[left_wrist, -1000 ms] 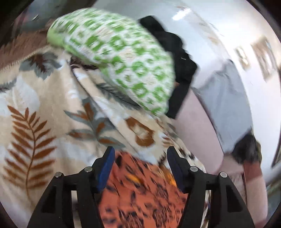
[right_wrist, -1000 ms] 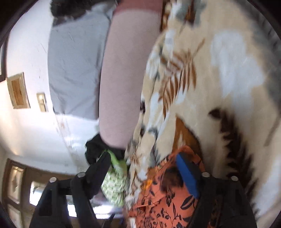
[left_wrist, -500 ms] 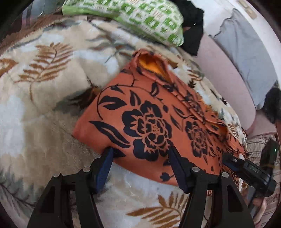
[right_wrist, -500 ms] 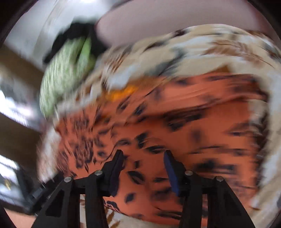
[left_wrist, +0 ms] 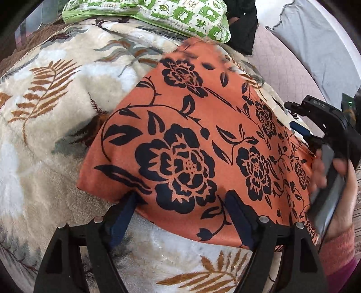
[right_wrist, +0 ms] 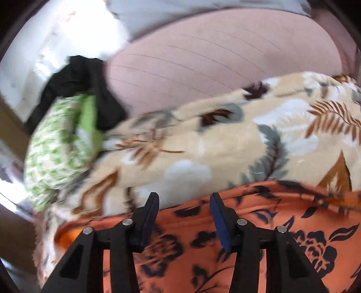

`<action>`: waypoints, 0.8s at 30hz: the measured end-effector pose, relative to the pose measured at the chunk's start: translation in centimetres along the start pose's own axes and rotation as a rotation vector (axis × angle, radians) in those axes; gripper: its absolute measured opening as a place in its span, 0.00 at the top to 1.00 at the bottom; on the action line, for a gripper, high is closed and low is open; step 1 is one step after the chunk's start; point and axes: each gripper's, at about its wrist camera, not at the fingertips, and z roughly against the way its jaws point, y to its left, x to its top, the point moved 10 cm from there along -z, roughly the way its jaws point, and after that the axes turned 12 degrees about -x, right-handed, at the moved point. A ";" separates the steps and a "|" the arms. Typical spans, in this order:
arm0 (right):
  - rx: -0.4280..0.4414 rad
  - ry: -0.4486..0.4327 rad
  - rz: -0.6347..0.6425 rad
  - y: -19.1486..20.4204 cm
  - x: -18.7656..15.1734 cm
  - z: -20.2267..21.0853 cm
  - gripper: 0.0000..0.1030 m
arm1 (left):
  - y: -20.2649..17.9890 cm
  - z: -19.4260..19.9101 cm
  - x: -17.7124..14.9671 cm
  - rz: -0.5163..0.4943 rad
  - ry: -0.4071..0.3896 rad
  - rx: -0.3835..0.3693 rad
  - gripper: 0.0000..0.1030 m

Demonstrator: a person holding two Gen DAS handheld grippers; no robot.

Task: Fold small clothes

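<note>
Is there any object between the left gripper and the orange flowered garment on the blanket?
No, nothing visible is in the way. The left gripper is open, with the near edge of the orange flowered garment lying directly between its fingers on the leaf-patterned blanket. The green pillow lies beyond the garment's far end.

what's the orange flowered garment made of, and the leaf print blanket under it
Orange garment: looks like thin, smooth woven cloth with a matte black floral print; it lies flat with crisp edges. Leaf-print blanket: seemingly plush fleece, with fuzzy pile and a soft sheen.
</note>
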 end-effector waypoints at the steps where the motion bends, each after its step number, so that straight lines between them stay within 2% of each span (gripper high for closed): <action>1: 0.018 0.004 0.038 0.8 -0.6 0.6 0.51 | 0.0 0.0 0.1 0.007 -0.001 -0.008 0.21; 3: 0.048 0.041 0.147 2.8 -3.1 1.9 0.51 | 0.0 0.2 0.1 0.013 -0.002 -0.022 0.21; 4: 0.035 0.051 0.200 3.3 -4.5 2.7 0.51 | 0.0 0.4 0.1 0.012 -0.001 -0.027 0.21; 7: 0.011 0.017 0.220 2.4 -6.5 4.4 0.51 | 0.4 0.7 -0.4 -0.022 0.015 -0.025 0.21; 9: -0.019 0.005 0.171 -0.6 -7.4 5.6 0.51 | 0.3 0.6 -0.8 -0.065 0.025 -0.009 0.21; 12: -0.139 -0.030 0.119 -7.6 -8.7 7.7 0.51 | 0.0 0.5 -1.0 -0.091 0.030 0.013 0.21; 15: -0.213 -0.022 0.024 -14.2 -11.0 9.2 0.51 | 0.0 0.4 -1.1 -0.103 0.028 0.038 0.20; 16: -0.211 -0.010 -0.006 -15.6 -11.8 9.2 0.51 | 0.0 0.2 -1.0 -0.108 0.028 0.046 0.19; 18: -0.146 0.031 -0.044 -17.5 -13.4 8.9 0.51 | -0.1 -0.1 -1.0 -0.126 0.025 0.073 0.18; 21: -0.153 -0.002 0.018 -17.4 -14.0 10.6 0.51 | -0.4 0.4 -0.8 -0.141 -0.001 0.104 0.18; 22: -0.153 -0.009 0.010 -17.3 -14.0 11.3 0.51 | -0.7 0.6 -0.6 -0.150 -0.012 0.112 0.18; 24: -0.088 -0.075 -0.052 -17.1 -13.7 13.8 0.51 | -1.7 1.7 -0.2 -0.213 -0.062 0.142 0.18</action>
